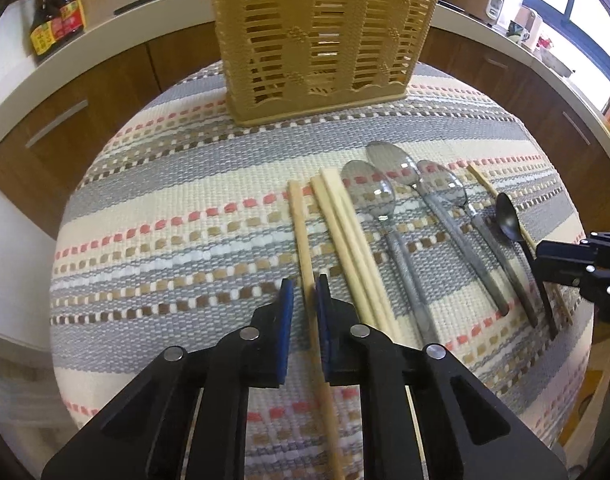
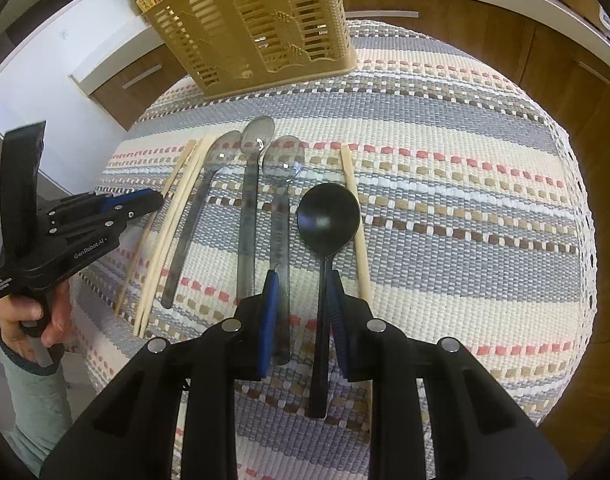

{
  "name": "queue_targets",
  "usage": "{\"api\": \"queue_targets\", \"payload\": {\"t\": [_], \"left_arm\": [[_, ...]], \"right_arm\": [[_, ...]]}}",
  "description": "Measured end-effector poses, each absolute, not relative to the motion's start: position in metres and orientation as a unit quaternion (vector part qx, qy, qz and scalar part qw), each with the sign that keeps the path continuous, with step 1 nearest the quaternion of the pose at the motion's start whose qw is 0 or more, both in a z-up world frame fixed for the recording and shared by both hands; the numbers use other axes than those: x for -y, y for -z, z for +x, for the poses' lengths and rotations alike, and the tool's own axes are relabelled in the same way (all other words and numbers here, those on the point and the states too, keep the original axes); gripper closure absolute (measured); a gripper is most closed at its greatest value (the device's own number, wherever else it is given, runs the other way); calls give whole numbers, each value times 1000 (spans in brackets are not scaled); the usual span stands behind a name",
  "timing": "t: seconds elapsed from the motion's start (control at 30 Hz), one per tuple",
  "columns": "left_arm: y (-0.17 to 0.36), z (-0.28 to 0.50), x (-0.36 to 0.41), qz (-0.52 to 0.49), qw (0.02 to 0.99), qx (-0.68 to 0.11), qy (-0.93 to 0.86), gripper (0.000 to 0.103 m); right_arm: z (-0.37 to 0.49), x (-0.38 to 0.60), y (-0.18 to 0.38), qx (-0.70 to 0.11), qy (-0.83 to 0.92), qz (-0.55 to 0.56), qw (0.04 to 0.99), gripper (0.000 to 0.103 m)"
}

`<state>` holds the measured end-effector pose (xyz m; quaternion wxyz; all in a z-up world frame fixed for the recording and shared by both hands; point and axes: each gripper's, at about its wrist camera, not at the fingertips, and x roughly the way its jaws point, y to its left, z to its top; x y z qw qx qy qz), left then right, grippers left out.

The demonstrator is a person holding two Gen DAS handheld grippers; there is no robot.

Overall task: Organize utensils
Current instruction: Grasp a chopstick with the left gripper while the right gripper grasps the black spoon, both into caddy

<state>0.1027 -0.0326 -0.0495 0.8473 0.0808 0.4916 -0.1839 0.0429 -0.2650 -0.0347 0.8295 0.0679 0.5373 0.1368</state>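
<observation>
Upright on the striped woven cloth point(image 1: 165, 208), the tan slatted plastic utensil basket point(image 1: 317, 40) shows pale sticks through its slats. The left gripper point(image 1: 305, 292) clamps a single pale wooden chopstick point(image 1: 299, 224); the right gripper point(image 2: 301, 292) stands partly closed around the black spoon point(image 2: 328, 216), contact unclear.

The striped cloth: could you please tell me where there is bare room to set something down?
Bare cloth: left of the leftmost chopstick, right of the lone chopstick, and the band between the basket and the spoon bowls. Crowded: the row from the paired chopsticks through the metal spoons to the black spoon.

"GenRobot.AI" stands on the left gripper point(image 2: 155, 202) (bottle labels unreadable).
</observation>
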Motion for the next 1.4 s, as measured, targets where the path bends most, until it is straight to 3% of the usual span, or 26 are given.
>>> {"api": "queue_targets", "payload": {"t": [0.47, 0.53, 0.77, 1.0, 1.4], "left_arm": [[48, 111, 27, 114, 830, -516, 175, 95], [48, 115, 38, 151, 819, -526, 175, 93], [50, 112, 72, 228, 810, -518, 156, 99], [-2, 102, 47, 97, 866, -447, 201, 99], [-133, 97, 24, -67, 939, -234, 242, 99]], "right_arm": [[60, 244, 44, -564, -106, -30, 819, 84], [61, 237, 44, -564, -97, -59, 818, 95], [62, 229, 36, -550, -110, -64, 825, 98], [57, 243, -19, -471, -140, -18, 871, 98], [75, 251, -122, -319, -181, 27, 930, 98]]}}
